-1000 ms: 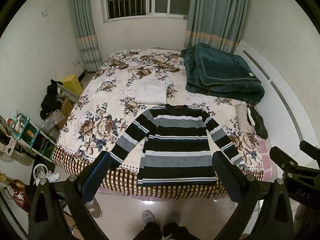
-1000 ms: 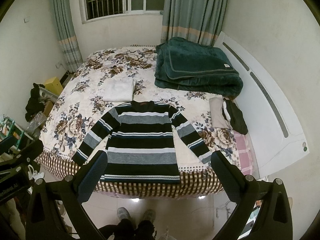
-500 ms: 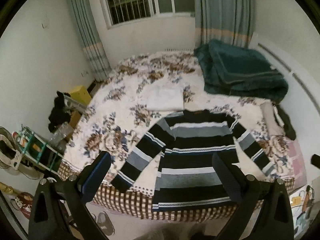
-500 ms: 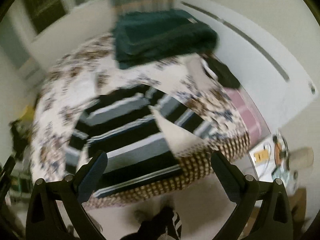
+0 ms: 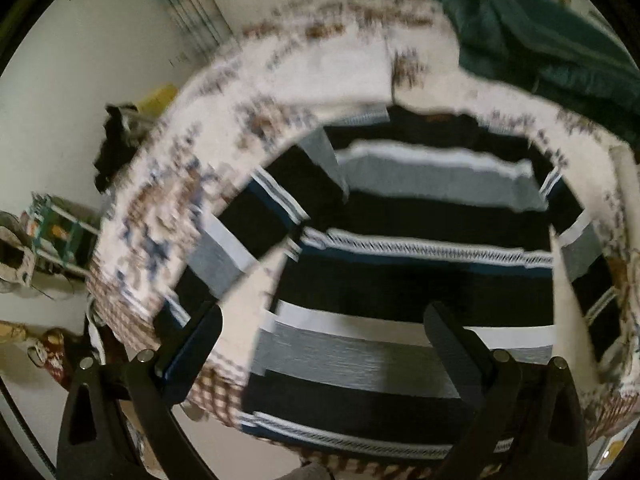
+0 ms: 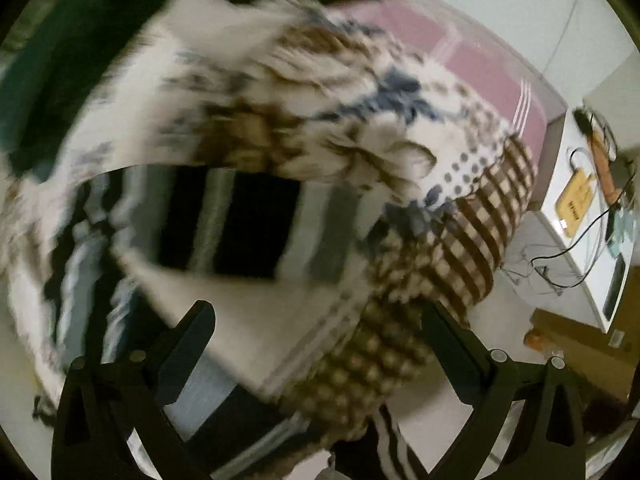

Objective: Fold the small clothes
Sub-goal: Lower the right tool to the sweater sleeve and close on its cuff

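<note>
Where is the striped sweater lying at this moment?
In the left wrist view the striped sweater lies flat at the near edge of the floral bed cover, sleeves spread, with the green blanket beyond it at upper right.

A striped sweater lies flat and face up on the bed — bands of black, grey and white, with a dark collar at the far end; its hem reaches the near edge of the bed; both sleeves are spread out and angled down from the shoulders; in the right wrist view one sleeve shows, blurred, lying across the bedspread near the corner.
</note>
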`<state>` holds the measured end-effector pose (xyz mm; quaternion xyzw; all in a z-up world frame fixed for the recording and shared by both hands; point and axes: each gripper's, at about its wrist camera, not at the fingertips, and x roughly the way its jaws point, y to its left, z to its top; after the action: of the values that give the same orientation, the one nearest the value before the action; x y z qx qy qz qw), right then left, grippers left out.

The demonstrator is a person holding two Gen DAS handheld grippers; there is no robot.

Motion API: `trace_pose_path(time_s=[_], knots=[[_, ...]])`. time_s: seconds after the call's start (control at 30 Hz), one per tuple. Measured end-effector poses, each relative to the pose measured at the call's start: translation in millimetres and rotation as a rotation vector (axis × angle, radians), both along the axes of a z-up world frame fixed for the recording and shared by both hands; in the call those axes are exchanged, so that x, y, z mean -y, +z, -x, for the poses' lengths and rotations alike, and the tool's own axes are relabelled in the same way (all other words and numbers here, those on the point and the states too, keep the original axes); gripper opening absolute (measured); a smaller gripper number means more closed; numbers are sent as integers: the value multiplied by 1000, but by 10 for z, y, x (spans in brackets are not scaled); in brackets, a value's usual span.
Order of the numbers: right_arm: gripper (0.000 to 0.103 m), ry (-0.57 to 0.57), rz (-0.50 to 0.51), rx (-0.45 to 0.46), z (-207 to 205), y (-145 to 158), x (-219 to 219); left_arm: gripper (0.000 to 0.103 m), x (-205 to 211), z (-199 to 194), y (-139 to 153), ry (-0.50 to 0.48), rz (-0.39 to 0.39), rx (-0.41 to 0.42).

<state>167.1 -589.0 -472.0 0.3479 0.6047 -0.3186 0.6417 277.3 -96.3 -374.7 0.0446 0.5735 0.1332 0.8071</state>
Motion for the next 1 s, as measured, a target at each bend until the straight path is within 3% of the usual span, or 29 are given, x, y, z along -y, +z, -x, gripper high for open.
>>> trace_pose_path(time_s=[0.13, 0.23, 0.3, 0.33, 0.37, 0.4, 0.67, 0.73, 0.8, 0.87, 1.0], knots=[[101, -14, -65, -15, -76, -899, 340, 103, 153, -144, -555, 4, -28, -72], [80, -75, -180, 56, -81, -1282, 429, 103, 240, -231, -891, 8, -20, -104], [50, -108, -230, 116, -106, -1412, 427, 103, 301, -311, -1043, 7, -9, -119], [40, -100, -231, 130, -128, -1435, 411, 103, 328, -333, -1130, 2, -5, -126], [12, -82, -238, 154, -158, -1442, 381, 103, 356, -357, -1186, -5, -7, -131], [6, -72, -240, 168, -171, -1432, 372, 103, 386, -390, -1235, -13, -3, -134], [7, -75, -41, 180, -246, -781, 832, 103, 524, -455, -1286, -69, 40, -124], [20, -94, -52, 147, -345, -828, 984, 103, 541, -461, -1299, -76, 45, -130], [46, -143, -79, 130, -296, -849, 1105, 103, 536, -456, -1317, -77, 60, -139], [59, -216, -90, 150, -125, -813, 1155, 103, 512, -441, -1336, -76, 66, -143], [63, -406, -251, 223, 208, -1038, 1004, 103, 439, -392, -1426, -71, 71, -156]])
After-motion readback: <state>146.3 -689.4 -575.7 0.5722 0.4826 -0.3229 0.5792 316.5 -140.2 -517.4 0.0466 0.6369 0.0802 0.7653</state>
